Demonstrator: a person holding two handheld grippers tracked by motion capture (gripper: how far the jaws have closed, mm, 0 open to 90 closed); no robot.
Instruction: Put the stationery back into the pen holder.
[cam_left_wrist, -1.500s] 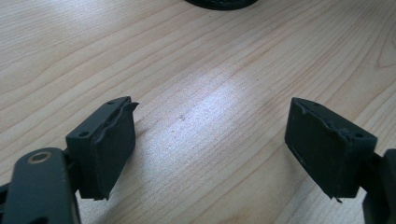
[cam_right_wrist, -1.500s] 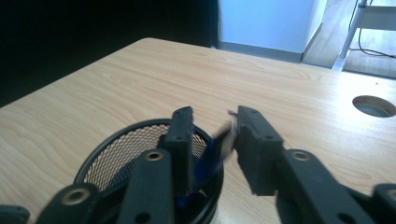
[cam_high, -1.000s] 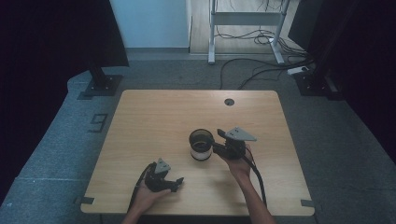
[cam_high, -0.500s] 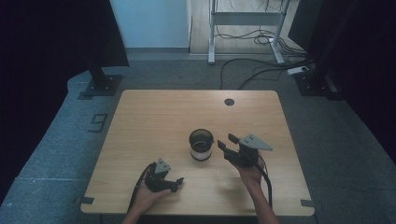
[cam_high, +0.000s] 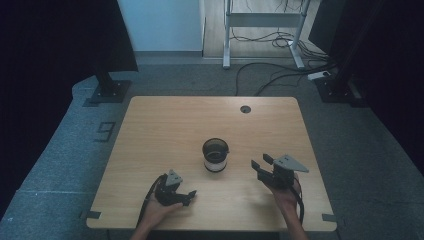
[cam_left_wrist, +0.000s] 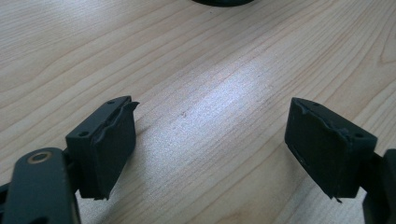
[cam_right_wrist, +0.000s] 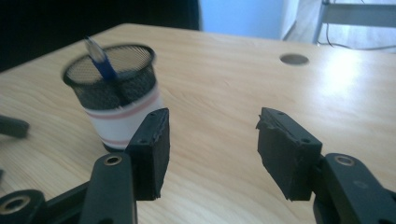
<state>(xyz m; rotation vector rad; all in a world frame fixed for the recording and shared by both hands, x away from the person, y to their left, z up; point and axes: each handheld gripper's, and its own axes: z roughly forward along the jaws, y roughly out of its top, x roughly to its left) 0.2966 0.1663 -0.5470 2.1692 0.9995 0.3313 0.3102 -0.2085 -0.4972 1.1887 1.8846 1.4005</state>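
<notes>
A black mesh cup (cam_high: 215, 155) with a white band around its lower half stands near the middle of the wooden table (cam_high: 165, 125). In the right gripper view the cup (cam_right_wrist: 116, 98) holds a blue pen (cam_right_wrist: 100, 58) leaning inside it. My right gripper (cam_high: 261, 162) is held to the right of the cup, apart from it, and is open. Its jaws (cam_right_wrist: 212, 135) have only bare table between them. My left gripper (cam_high: 189, 196) rests low near the front edge, left of the cup. It is open (cam_left_wrist: 210, 140) over bare wood.
A round cable hole (cam_high: 245, 109) sits near the table's far edge. Beyond the table stand a metal frame (cam_high: 260, 30), loose cables (cam_high: 280, 75) and black stand bases (cam_high: 107, 90) on the grey floor.
My right gripper has moved right and back toward the person, away from the cup. The left gripper and the cup have stayed put.
</notes>
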